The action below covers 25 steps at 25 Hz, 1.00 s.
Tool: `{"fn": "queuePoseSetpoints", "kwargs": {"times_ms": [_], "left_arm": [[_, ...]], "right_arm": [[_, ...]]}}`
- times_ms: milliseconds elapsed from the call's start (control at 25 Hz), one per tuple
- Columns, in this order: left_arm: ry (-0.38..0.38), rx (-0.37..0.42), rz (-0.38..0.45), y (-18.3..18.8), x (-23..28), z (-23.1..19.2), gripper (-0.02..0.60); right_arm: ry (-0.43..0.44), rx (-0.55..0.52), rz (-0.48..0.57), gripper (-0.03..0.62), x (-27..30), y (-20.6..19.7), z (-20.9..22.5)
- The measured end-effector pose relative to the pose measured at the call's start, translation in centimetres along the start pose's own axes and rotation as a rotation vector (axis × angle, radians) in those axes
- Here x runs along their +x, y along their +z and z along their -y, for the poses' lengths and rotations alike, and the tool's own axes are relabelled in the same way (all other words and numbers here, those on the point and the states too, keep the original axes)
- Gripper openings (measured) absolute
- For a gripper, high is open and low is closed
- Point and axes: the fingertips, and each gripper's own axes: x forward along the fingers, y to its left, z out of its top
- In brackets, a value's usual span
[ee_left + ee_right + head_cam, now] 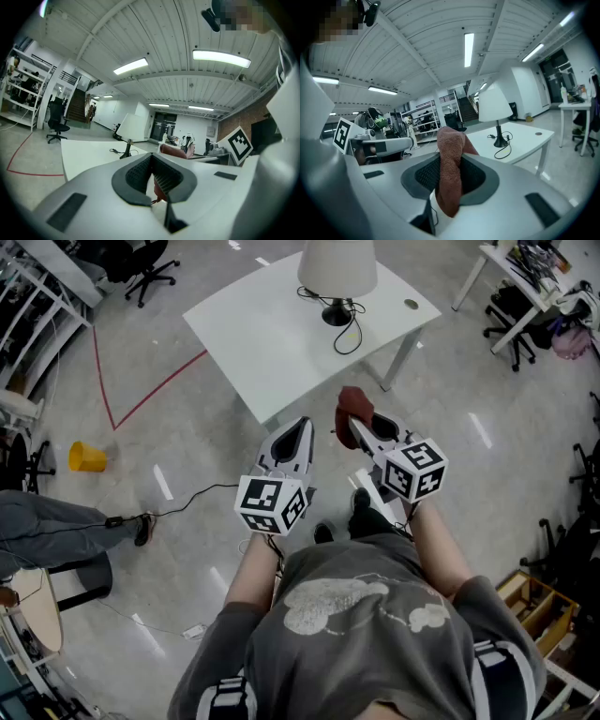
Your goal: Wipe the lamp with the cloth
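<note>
We have the cloth [352,401] pinched in the right gripper [364,427], the left gripper [299,426] pressed together on nothing, and the lamp [337,268] on the table [253,334] well ahead of both fingertips, so we judge the wiping not yet begun.

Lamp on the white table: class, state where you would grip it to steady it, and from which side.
Grip the thin upright stem below the shade, coming in level from the side; the wide shade blocks any approach from above.
</note>
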Motion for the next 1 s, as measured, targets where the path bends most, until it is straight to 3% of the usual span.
{"fn": "queuePoseSetpoints", "kwargs": {"times_ms": [280,720,1000], "left_arm": [[0.053,0.029,-0.008,0.4,4.6,-1.8,0.008],[0.190,0.077,0.022,4.3,15.1,-5.6,0.008],[0.256,0.100,0.049,6.6,17.8,-8.1,0.008]], "right_arm": [[0.062,0.008,0.007,0.092,4.0,2.0,3.4],[0.197,-0.021,0.055,0.091,10.9,9.6,11.1],[0.282,-0.046,0.079,0.092,14.4,12.8,11.6]]}}
